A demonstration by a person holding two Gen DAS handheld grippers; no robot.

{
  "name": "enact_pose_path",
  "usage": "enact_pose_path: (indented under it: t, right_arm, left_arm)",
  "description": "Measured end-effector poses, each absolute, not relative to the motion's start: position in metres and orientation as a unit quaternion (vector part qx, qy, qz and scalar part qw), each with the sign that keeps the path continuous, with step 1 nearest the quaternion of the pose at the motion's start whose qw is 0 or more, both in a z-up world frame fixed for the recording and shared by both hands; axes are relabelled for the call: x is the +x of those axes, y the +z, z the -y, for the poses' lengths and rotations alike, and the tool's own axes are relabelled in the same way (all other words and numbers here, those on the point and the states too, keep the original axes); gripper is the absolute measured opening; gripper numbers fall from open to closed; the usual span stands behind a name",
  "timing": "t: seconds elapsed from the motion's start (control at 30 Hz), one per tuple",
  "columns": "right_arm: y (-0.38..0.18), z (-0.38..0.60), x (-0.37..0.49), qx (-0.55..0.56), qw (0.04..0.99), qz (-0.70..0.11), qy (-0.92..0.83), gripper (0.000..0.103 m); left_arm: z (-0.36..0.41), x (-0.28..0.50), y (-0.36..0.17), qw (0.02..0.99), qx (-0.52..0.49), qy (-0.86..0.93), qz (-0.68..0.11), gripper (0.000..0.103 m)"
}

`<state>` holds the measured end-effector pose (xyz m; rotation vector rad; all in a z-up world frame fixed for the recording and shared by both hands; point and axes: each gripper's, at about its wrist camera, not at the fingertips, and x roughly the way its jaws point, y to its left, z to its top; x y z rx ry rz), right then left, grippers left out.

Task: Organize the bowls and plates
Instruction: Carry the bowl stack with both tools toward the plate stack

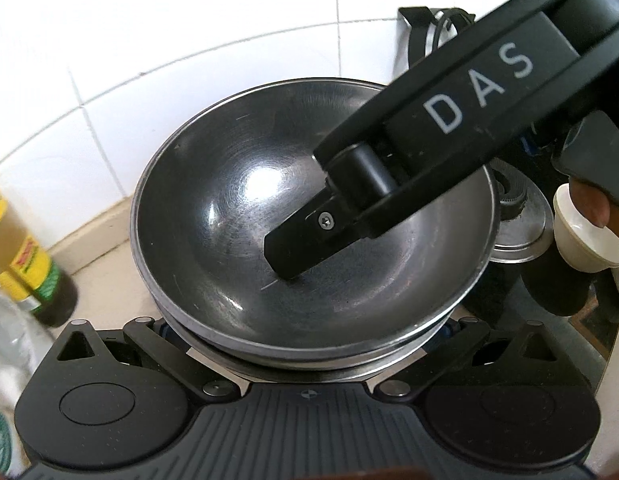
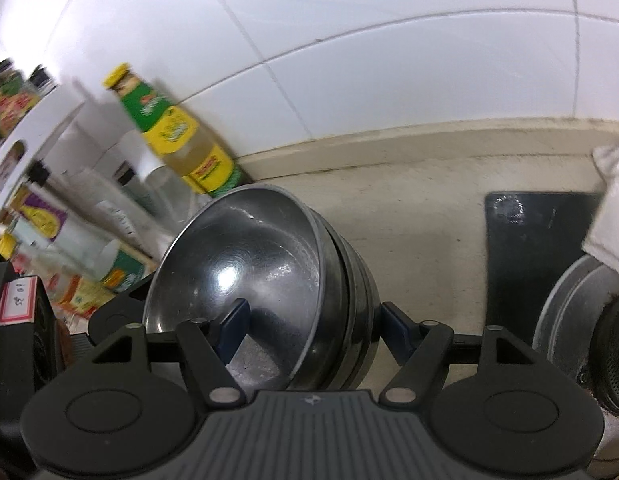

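A stack of steel bowls (image 1: 237, 200) fills the middle of the left wrist view, over the beige counter. My right gripper (image 2: 315, 332) is shut on the stack's (image 2: 269, 264) wall: one blue pad (image 2: 233, 330) sits inside the top bowl and the other (image 2: 397, 328) outside it. From the left wrist camera the right gripper's inner finger (image 1: 293, 248) reaches down into the top bowl from the upper right. My left gripper (image 1: 307, 344) has its fingers spread wide around the stack's lower part. The bowls hide its fingertips.
Sauce bottles (image 2: 181, 136) and jars crowd the counter on the left, against the white tiled wall. A black hob (image 2: 525, 264) with a steel burner ring (image 2: 569, 320) lies to the right. A white cloth (image 2: 613, 208) hangs over it. Black-handled cookware (image 1: 421, 36) stands behind the bowls.
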<state>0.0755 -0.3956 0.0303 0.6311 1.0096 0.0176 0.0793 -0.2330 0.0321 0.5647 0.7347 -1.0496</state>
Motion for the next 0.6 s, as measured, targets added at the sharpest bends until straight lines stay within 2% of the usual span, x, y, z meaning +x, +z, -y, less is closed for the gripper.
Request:
enact_pose_path:
  t: [0.6]
  right_arm:
    - [0.066, 0.348, 0.054, 0.237, 0.839, -0.477, 0.114, 0.068]
  left_arm:
    - [0.195, 0.013, 0.039, 0.825, 0.213, -0.391, -0.347, 0.103]
